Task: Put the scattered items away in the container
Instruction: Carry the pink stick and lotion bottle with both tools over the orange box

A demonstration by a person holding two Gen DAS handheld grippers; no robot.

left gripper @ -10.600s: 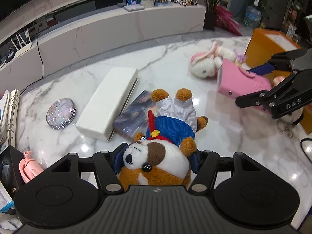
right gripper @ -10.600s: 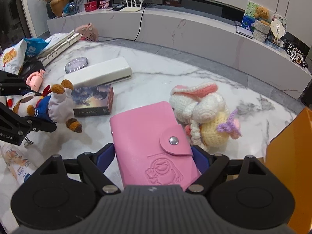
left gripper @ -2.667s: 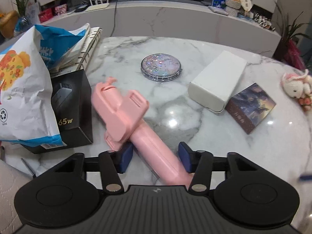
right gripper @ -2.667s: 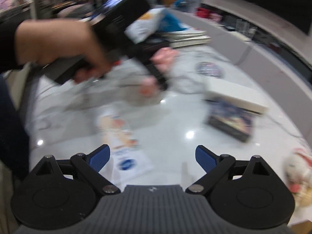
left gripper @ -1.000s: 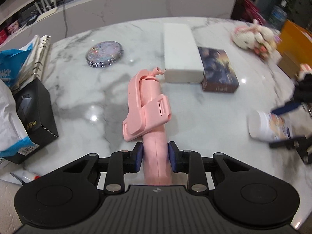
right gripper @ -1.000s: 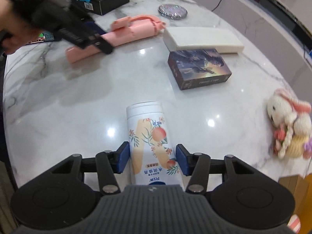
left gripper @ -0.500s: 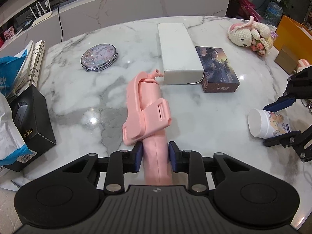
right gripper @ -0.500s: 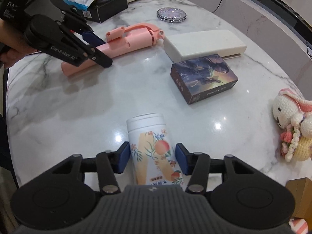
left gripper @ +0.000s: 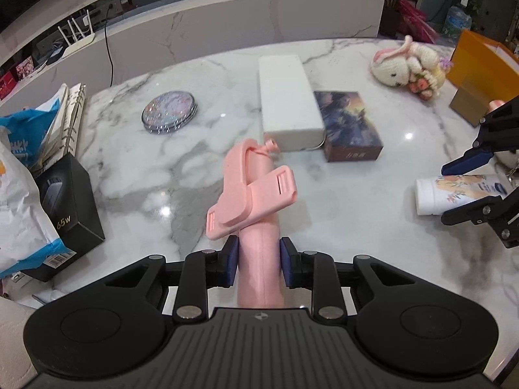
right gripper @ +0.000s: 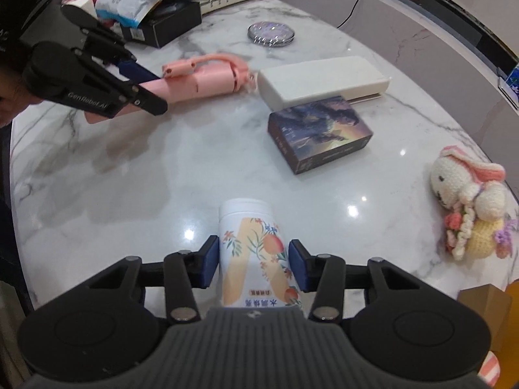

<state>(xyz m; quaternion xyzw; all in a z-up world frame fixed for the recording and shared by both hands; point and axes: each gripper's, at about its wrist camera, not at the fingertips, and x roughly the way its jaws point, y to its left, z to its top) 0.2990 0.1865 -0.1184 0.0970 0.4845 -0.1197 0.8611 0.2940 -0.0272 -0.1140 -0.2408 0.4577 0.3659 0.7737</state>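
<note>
My left gripper point(left gripper: 259, 259) is shut on the handle of a pink selfie stick point(left gripper: 256, 191), which points out over the marble table point(left gripper: 324, 227). My right gripper point(right gripper: 254, 264) has its jaws closing on a white bottle with a peach print point(right gripper: 251, 243), and both blue pads meet its sides. In the left wrist view the same bottle point(left gripper: 454, 191) lies on its side at the right between the right gripper's fingers. The orange container point(left gripper: 480, 61) stands at the table's far right.
A white box point(left gripper: 288, 97), a dark picture box point(left gripper: 350, 126), a glittery round compact point(left gripper: 168, 111) and a crochet bunny point(left gripper: 405, 68) lie on the table. At the left are a black box point(left gripper: 65, 201), a snack bag point(left gripper: 16, 210) and a ring binder point(left gripper: 69, 113).
The right gripper's pads have closed in on the bottle's sides. The left gripper keeps its hold on the pink stick, with little movement.
</note>
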